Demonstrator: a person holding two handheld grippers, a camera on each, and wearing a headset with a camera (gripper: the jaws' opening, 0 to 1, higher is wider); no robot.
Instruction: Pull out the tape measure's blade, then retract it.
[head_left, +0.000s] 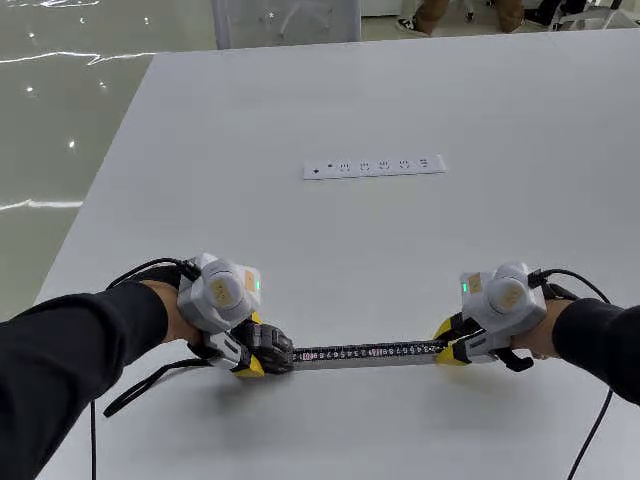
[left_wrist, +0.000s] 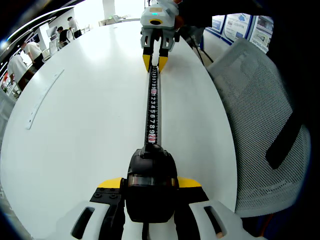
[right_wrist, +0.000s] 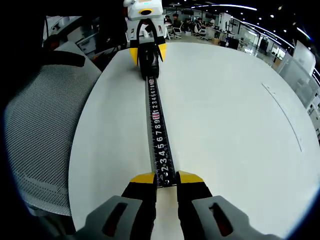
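I have tape measure case (left_wrist: 150, 186) clamped in left fingers (left_wrist: 109, 183); right fingers (right_wrist: 143, 178) pinched on blade (right_wrist: 156, 120) tip. Blade out along bench (head_left: 400, 100), long axis straight between hands. To retract, I reckon right travels toward case.

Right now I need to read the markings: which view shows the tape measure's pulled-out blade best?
Right gripper view: the black white-numbered metal blade starts at its jaws, digits large and legible. Left gripper view shows smaller numbers. Head view shows a thin dark strip, unreadable.
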